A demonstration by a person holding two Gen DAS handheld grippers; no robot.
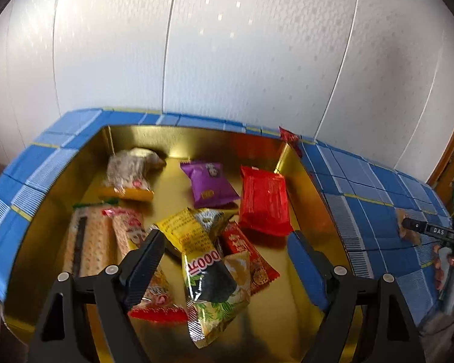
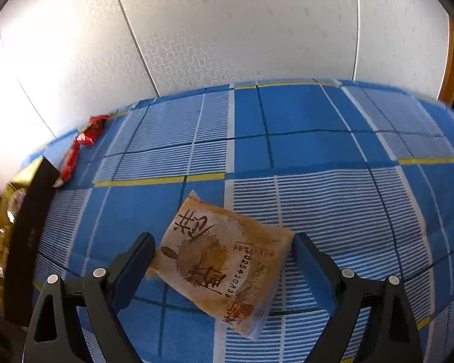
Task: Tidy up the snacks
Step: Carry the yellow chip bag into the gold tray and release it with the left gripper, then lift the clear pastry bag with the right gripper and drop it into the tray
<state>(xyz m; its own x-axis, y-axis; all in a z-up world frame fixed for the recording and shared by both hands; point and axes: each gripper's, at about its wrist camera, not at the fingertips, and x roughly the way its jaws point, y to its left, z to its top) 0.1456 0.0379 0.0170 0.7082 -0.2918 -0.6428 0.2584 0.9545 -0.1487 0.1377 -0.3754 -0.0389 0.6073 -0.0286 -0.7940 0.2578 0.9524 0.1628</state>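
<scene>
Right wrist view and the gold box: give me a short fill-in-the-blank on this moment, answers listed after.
1. The right gripper is open around a ___ packet on the checked cloth.
2. The left gripper is open above the ___ box.
3. Beside the purple packet in the box lies a plain ___ packet.

Answers: brown; gold; red

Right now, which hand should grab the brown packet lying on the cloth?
Right. The right gripper is open with the brown packet between its fingers; the left gripper hangs over the gold tin.
</scene>
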